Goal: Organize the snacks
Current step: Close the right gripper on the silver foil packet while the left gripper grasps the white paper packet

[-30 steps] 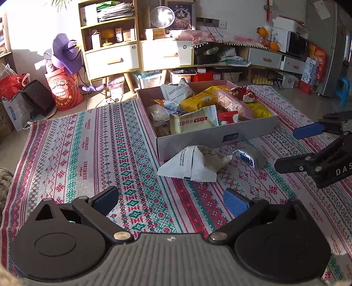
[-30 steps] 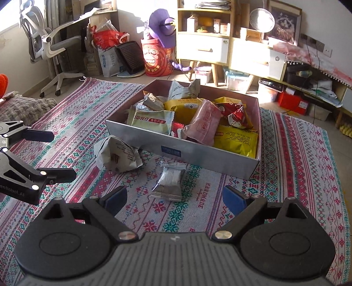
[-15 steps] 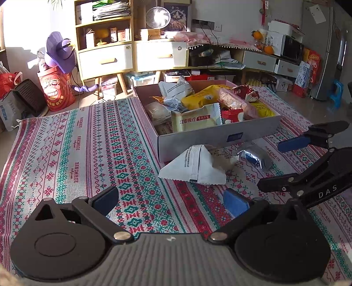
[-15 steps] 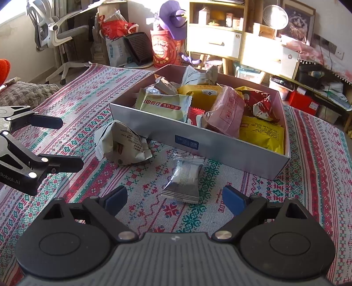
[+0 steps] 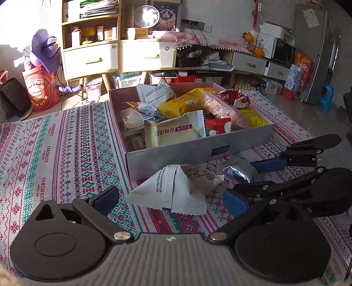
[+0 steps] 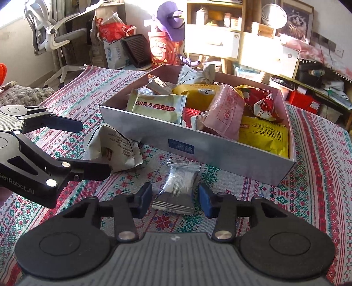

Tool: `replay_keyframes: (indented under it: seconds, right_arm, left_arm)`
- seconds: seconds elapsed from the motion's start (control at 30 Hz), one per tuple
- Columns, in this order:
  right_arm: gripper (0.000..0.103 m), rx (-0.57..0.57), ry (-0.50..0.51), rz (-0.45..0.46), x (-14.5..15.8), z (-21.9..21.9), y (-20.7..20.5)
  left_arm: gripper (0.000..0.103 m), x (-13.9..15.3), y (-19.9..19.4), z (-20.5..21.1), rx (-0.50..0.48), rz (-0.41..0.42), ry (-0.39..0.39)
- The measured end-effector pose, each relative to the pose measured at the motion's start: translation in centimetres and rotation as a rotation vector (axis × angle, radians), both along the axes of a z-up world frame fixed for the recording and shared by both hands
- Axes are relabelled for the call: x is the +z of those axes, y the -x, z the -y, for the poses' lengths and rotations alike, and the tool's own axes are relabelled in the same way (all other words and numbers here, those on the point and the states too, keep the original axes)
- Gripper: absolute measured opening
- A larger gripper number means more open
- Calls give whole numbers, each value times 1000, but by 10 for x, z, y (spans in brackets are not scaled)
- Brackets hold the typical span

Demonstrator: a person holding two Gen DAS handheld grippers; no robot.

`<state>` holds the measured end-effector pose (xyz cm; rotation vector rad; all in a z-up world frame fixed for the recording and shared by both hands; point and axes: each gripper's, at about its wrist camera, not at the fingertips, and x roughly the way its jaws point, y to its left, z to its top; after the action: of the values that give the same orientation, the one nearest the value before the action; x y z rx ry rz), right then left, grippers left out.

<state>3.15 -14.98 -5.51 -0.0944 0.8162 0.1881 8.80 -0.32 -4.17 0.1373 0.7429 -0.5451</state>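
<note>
- Right tool (image 6: 175,199): jaws have just been closing and now stand narrow, one blue pad on each side of a small silver foil snack packet (image 6: 177,187). A thin gap shows between each pad and the wrapper, so no contact yet.
- The silver packet lies flat on the woven red, green and white patterned cloth (image 6: 325,180) covering the table, just at 6 o'clock of the front wall of the grey cardboard box (image 6: 220,151), apart from it.
- In the left wrist view the same packet (image 5: 239,169) sits between the right tool's two blue pads (image 5: 269,165), at 3 o'clock of the crumpled white paper snack bag (image 5: 176,189).
- Left tool (image 5: 169,195): jaws wide, nothing between them; it hovers over the cloth with the white bag just ahead, at 12 o'clock of its fingertips, untouched.
- In the right wrist view the left tool (image 6: 94,149) stands at 9 o'clock, with the white bag (image 6: 112,147) between its open fingers' reach and the box.
- Box contents: pale green packet with a red label (image 6: 158,107), yellow bags (image 6: 264,134), pink translucent bag (image 6: 224,112), red-and-white wrappers (image 6: 261,103), grey-white pouches at the far side (image 6: 193,73). All piled loosely, overlapping.
- Background at 12 o'clock: wooden shelving unit with white drawers (image 5: 118,57) and a small white fan (image 5: 147,15).
</note>
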Motion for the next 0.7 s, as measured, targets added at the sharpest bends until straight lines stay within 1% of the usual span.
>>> replay_keyframes:
  seconds: [0.03, 0.13, 0.2, 0.23, 0.27, 0.3, 0.37, 0.43, 0.63, 0.67, 0.7]
  right_arm:
    - [35, 8, 3, 1, 0, -1, 1]
    - [33, 17, 8, 1, 2, 0, -1]
    - [33, 19, 8, 0, 2, 0, -1]
    - [33, 20, 8, -1, 3, 1, -1]
    - [33, 20, 8, -1, 3, 1, -1]
    - [33, 20, 10, 0, 3, 1, -1]
    - [33, 21, 13, 0, 3, 2, 0]
    - [33, 20, 12, -1, 3, 3, -1]
    - [33, 11, 16, 0, 4, 4, -3]
    - [33, 12, 16, 2, 4, 4, -3]
    - [33, 12, 17, 3, 4, 4, -3]
  left_arm:
    - [103, -1, 0, 1, 1, -1, 0]
    - [101, -2, -2, 4, 3, -3, 3]
    - [97, -2, -3, 6, 4, -6, 6]
    - [96, -2, -3, 7, 8, -6, 3]
    - [93, -2, -2, 7, 10, -3, 0]
    - [86, -1, -3, 6, 10, -2, -5]
    - [84, -1, -4, 6, 12, -5, -9]
    - [78, 0, -3, 4, 19, 2, -11]
    - [77, 1, -1, 7, 18, 8, -37]
    - [59, 2, 0, 7, 10, 9, -35]
    - [52, 4, 1, 8, 10, 12, -34]
